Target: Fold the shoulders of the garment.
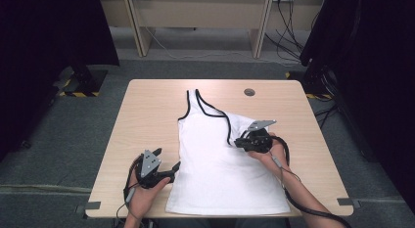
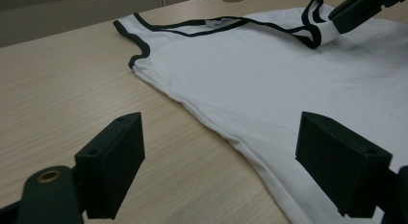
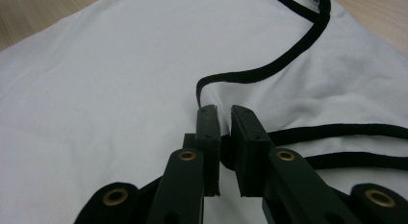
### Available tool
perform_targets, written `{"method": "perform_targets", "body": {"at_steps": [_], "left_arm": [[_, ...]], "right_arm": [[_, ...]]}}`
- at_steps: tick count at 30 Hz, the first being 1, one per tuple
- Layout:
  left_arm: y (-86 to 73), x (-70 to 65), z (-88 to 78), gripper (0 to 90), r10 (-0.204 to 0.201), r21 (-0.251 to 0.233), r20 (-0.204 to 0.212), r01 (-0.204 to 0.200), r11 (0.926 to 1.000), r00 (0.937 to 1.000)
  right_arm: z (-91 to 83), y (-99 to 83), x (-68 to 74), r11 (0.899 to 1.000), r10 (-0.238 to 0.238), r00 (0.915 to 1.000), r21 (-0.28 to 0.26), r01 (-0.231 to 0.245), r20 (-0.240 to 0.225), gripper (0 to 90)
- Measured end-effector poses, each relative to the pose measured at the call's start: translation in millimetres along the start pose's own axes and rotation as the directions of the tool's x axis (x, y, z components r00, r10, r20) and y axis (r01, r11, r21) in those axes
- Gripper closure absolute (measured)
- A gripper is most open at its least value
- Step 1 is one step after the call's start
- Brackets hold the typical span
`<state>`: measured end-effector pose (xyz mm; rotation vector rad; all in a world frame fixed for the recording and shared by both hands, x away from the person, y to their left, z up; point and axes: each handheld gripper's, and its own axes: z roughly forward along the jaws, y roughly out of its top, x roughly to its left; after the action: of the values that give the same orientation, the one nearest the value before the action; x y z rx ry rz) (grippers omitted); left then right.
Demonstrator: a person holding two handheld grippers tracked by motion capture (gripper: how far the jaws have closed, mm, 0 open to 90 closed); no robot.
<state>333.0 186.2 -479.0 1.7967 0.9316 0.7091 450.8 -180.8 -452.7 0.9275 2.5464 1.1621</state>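
A white tank top (image 1: 220, 159) with black trim lies flat on the wooden table (image 1: 147, 115), neck toward the far side. Its right strap is folded across onto the chest. My right gripper (image 1: 238, 141) sits over that fold. In the right gripper view its jaws (image 3: 222, 111) stand almost together, and the strap's black edge (image 3: 250, 75) rises into the tips. The left gripper view shows that jaw (image 2: 356, 10) lifting the strap loop (image 2: 315, 36). My left gripper (image 1: 167, 158) rests open beside the shirt's left side edge (image 2: 226, 132), with nothing between its pads.
A round cable hole (image 1: 249, 92) sits in the table's far side. Bare wood runs left of the shirt. Beyond the table are desk legs, loose cables on the carpet and dark curtains on both sides.
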Motion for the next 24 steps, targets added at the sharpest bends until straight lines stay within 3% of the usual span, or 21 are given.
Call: {"method": "perform_targets", "body": {"at_steps": [4,10,16,24], "left_arm": [[-0.1,0.0,-0.2,16.6,0.0,-0.002,0.0,0.0,1.0,1.0],[-0.1,-0.2,-0.2,16.6,0.001,-0.001,0.0,-0.001,1.0,1.0],[0.2,-0.8,0.3,16.6,0.009,0.005,-0.002,-0.009,0.9999,1.0],[-0.1,0.1,-0.1,16.6,-0.002,0.0,0.002,0.002,1.0,1.0]], "right_arm": [[-11.0,10.6,-0.2,0.999,0.003,0.9999,-0.05,-0.002,0.015,76.9],[-19.7,27.8,-13.1,0.993,0.05,0.9976,-0.112,-0.044,0.047,74.2],[-8.0,32.2,-16.8,0.997,0.042,0.9962,-0.069,-0.036,0.077,71.3],[19.5,21.4,-14.4,0.999,0.026,0.998,0.036,-0.028,0.057,71.5]]}}
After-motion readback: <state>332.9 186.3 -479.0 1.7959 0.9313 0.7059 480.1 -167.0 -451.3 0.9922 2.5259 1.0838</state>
